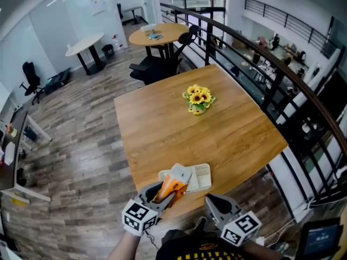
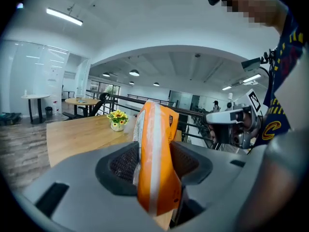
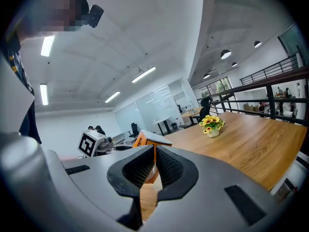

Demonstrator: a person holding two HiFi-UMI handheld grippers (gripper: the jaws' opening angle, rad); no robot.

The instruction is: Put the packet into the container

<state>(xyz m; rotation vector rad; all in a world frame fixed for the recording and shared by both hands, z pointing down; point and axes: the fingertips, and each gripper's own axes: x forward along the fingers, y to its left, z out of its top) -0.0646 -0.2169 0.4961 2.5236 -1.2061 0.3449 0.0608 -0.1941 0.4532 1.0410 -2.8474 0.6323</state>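
My left gripper [image 1: 161,195] is shut on an orange and white packet [image 1: 173,184]. It holds the packet upright at the near edge of the table, over the left end of a white compartment tray, the container [image 1: 203,176]. In the left gripper view the packet [image 2: 155,129] stands pinched between the two pads of that gripper [image 2: 153,164]. My right gripper [image 1: 218,206] hovers just off the table's near edge, right of the packet, shut with nothing in it. In the right gripper view its jaws [image 3: 154,167] meet, and the packet [image 3: 145,140] shows beyond them.
A small pot of yellow sunflowers [image 1: 198,99] stands mid-table on the wooden table [image 1: 162,123]. A black railing [image 1: 271,64] runs along the table's right side. A black chair [image 1: 157,66] sits at the far edge, with round tables behind it.
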